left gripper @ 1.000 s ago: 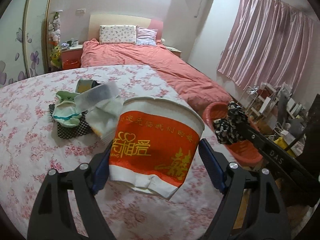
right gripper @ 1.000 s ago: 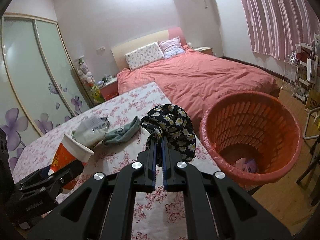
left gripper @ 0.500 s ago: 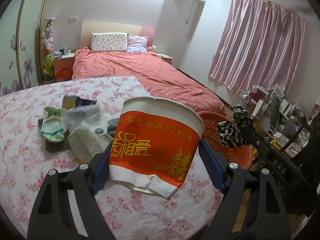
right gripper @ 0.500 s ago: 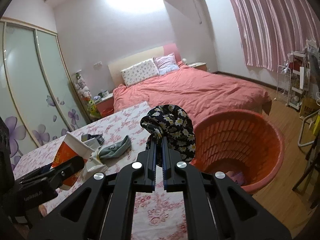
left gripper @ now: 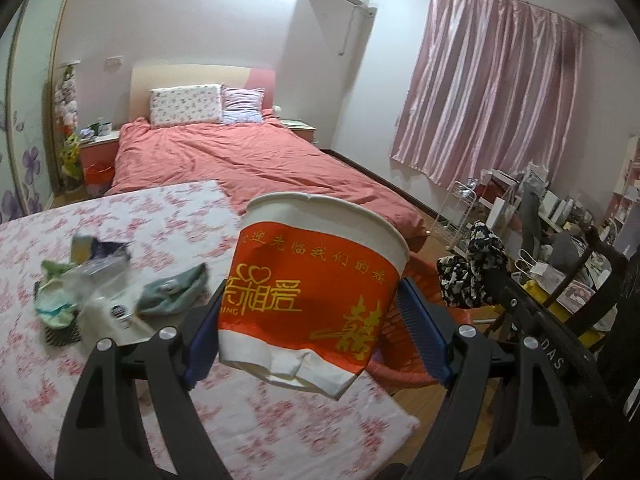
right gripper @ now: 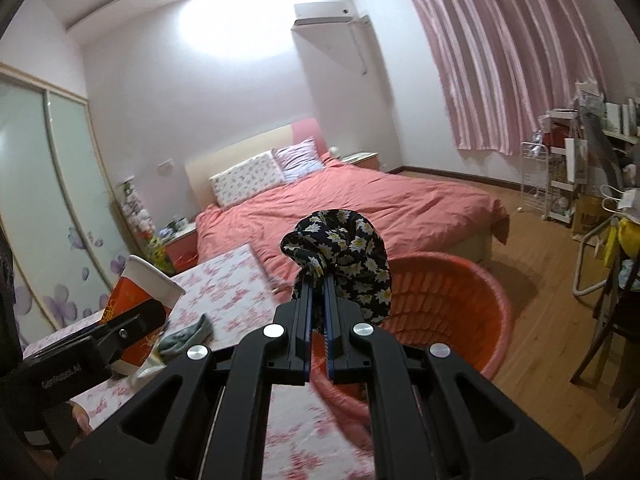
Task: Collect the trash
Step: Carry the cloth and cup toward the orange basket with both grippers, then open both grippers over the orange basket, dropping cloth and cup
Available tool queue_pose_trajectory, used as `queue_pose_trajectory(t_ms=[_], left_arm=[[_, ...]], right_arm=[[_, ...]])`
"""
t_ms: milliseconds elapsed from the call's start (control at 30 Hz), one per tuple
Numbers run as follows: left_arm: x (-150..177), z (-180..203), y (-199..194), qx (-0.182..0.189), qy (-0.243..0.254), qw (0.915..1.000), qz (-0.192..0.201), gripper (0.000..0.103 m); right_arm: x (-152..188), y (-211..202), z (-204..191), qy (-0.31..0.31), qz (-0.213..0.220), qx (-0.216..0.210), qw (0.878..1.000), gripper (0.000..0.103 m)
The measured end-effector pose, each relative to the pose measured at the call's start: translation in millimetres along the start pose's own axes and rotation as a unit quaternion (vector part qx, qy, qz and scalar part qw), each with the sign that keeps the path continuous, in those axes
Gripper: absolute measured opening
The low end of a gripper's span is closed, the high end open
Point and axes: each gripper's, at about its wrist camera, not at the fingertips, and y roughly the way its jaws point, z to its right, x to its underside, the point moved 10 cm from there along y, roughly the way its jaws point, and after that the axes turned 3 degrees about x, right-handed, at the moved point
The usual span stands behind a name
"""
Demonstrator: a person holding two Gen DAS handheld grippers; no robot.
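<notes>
My left gripper (left gripper: 316, 320) is shut on a red and white paper cup (left gripper: 316, 292) and holds it above the table's right edge; the cup also shows in the right wrist view (right gripper: 140, 296). My right gripper (right gripper: 318, 292) is shut on a black floral cloth (right gripper: 344, 248), held over the near rim of the orange basket (right gripper: 460, 304). The cloth (left gripper: 472, 268) and the basket (left gripper: 404, 368) also show in the left wrist view, right of the cup.
A table with a pink floral cover (left gripper: 132, 224) carries a pile of trash (left gripper: 88, 292) and a green cloth (left gripper: 176, 292). A red bed (left gripper: 248, 160) lies behind. A rack and a cluttered desk (left gripper: 552, 216) stand to the right on the wood floor.
Both grippers have risen and moved right toward the basket, each keeping its load. The trash pile has dropped back to the left in the left wrist view.
</notes>
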Motion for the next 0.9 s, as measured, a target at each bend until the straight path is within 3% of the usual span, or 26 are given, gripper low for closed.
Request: queue_pose_trajectory(t_ms=[533,900], left_arm=[[-1.9,63.5,71.3,0.062,0.032,0.9974,-0.018,0.080],[6.8,74.8,124.1,0.066,0.037,0.9962,-0.044,0.080]], right_arm=[[-4.7,24.7,57.9,0.042,0.008,0.028,0.999,0.005],[-8.3,40.7,69.6,0.059,0.009,0.017,0.998,0.005]])
